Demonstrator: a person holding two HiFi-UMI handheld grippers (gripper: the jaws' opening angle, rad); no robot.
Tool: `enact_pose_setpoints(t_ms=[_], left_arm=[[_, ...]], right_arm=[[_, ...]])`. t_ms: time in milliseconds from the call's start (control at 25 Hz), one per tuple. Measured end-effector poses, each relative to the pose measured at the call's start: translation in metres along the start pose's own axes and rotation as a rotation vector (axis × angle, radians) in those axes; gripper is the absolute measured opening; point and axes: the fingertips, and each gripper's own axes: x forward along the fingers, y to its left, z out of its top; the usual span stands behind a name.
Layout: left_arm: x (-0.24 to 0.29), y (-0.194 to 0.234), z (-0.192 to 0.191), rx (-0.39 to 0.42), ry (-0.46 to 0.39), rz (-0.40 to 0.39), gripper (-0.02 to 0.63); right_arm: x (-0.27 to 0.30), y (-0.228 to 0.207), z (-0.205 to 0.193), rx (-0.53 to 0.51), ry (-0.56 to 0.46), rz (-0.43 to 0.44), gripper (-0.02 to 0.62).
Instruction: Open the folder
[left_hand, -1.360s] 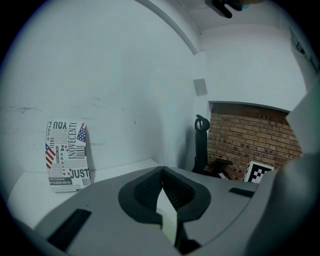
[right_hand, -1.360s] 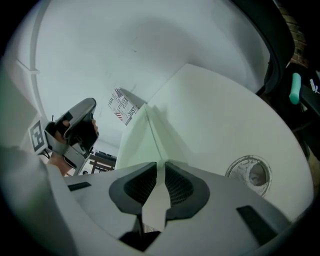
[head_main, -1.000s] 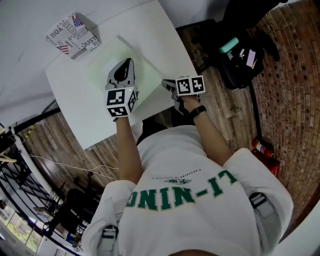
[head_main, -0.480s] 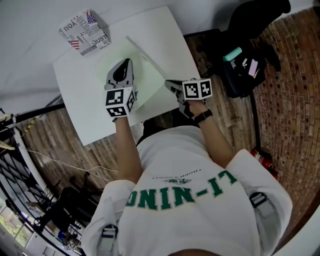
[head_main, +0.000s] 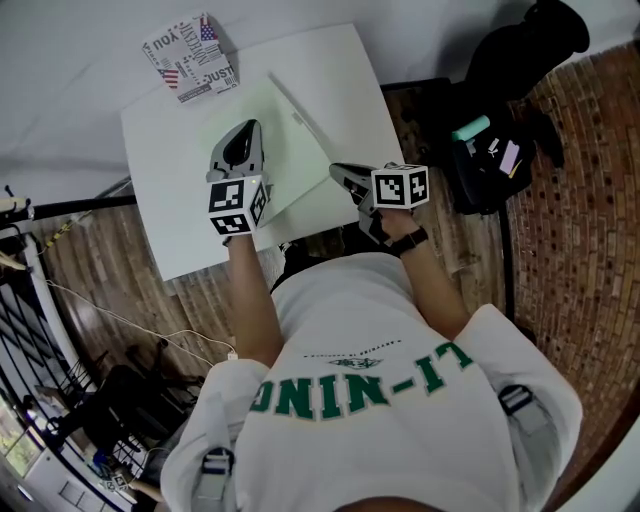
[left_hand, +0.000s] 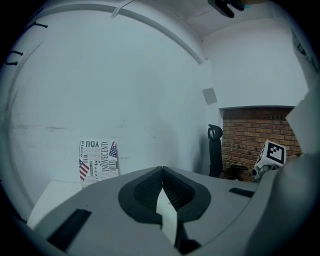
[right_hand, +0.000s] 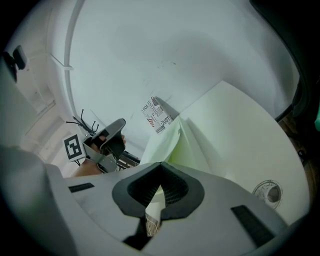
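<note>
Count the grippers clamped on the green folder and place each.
2. The left gripper is shut on a pale sheet over the middle of the folder; the right gripper is shut on its right-hand edge. No others show.

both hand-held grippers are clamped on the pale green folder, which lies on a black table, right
Not quite: the table is white, not black, as the head view shows. The rest holds: the left hand-held gripper and the right hand-held gripper are both clamped on the pale green folder.

Folder (head_main: 295, 160) looks like thin matt pale-green sheet, table (head_main: 160, 190) is smooth matt white, and the floor (head_main: 105, 270) at left is grainy wood planks.
</note>
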Motion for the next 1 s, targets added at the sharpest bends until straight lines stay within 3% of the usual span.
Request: enact_pose_setpoints(t_ms=[240,720,1000], left_arm=[[-0.009,0.006,-0.001,-0.007,-0.002,0.033,0.014],[-0.013,0.007,-0.007,-0.008,0.014,0.064,0.014],[-0.015,0.012,-0.007,-0.012,0.013,0.081,0.014]], right_arm=[[0.001,0.018,0.002,0.011,-0.009,0.089,0.012],[0.009,0.013,0.011,-0.044,0.033,0.052,0.012],[0.012,0.033,0.018,-0.028,0.037,0.139,0.012]])
